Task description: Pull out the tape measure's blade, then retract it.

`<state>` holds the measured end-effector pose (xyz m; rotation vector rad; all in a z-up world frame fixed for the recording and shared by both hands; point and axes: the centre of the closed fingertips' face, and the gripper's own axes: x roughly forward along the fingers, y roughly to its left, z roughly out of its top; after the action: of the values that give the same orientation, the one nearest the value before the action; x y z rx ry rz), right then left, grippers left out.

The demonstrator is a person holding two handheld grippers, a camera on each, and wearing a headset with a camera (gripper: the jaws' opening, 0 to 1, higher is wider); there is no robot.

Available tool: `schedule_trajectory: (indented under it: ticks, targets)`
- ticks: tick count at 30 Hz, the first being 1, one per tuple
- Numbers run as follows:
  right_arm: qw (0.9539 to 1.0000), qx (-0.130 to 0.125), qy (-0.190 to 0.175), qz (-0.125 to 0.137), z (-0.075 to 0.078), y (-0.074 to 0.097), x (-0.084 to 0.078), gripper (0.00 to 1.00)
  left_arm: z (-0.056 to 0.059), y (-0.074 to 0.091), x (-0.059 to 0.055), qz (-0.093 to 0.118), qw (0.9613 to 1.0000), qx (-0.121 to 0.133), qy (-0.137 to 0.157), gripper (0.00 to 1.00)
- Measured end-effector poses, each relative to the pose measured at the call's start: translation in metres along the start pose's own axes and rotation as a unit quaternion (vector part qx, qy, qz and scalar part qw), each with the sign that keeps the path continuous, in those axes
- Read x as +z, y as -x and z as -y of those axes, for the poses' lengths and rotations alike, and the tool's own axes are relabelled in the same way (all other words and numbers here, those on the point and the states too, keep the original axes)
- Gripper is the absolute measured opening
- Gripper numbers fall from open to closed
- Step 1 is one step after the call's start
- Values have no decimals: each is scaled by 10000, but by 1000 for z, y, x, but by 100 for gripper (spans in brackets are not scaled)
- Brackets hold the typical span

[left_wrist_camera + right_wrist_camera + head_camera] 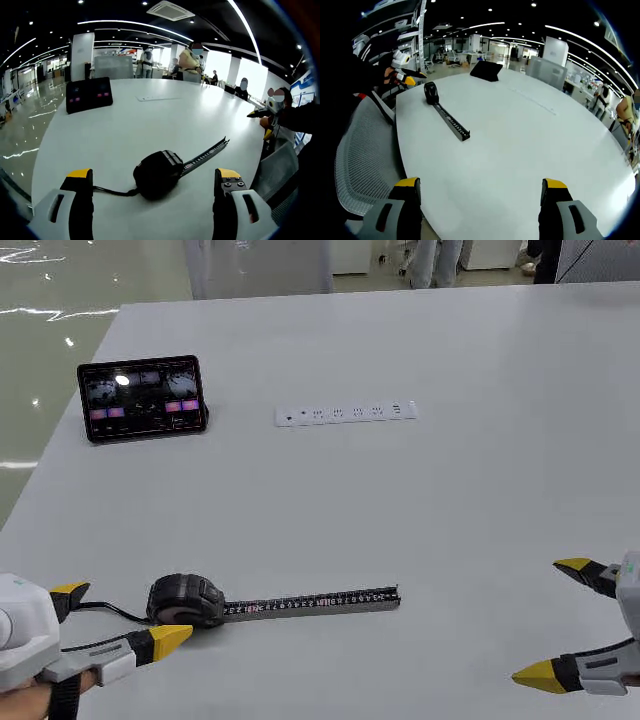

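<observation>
Dark ruled blade [312, 603] is out, retract to go. Black rounded tape measure [185, 600] sits just ahead of left gripper [120, 615]; that and right gripper [553, 620] both gape empty.

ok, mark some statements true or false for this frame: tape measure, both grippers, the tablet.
1. The tape measure has its blade out, lying on the table. True.
2. The right gripper is shut on the blade's tip. False: it is open, well clear of the blade.
3. The left gripper is open, not gripping the tape measure. True.
4. The tablet lies face down. False: it stands propped, screen lit.
</observation>
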<state>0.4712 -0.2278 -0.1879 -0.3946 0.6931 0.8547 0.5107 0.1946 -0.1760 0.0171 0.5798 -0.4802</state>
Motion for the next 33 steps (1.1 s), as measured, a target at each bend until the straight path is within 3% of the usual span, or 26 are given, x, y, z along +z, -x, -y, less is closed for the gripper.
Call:
schedule_trajectory:
  ticks: [4, 7, 25, 27, 33]
  targets:
    - [9999, 38, 41, 118, 0, -5, 19, 99, 0, -7, -1, 11, 9998, 93, 169, 99]
    - [9997, 79, 210, 57, 0, -10, 23, 99, 1, -9, 1, 56, 9996, 127, 245, 99]
    - [9957, 390, 797, -264, -5, -26, 45, 99, 6, -22, 1, -43, 9997, 223, 25, 99]
    - [9950, 423, 878, -231, -2, -28, 52, 99, 2, -23, 1, 10, 9994, 360, 13, 99]
    - [9919, 543, 1122, -259, -3, -38, 72, 99, 8, -27, -1, 82, 9989, 451, 57, 99]
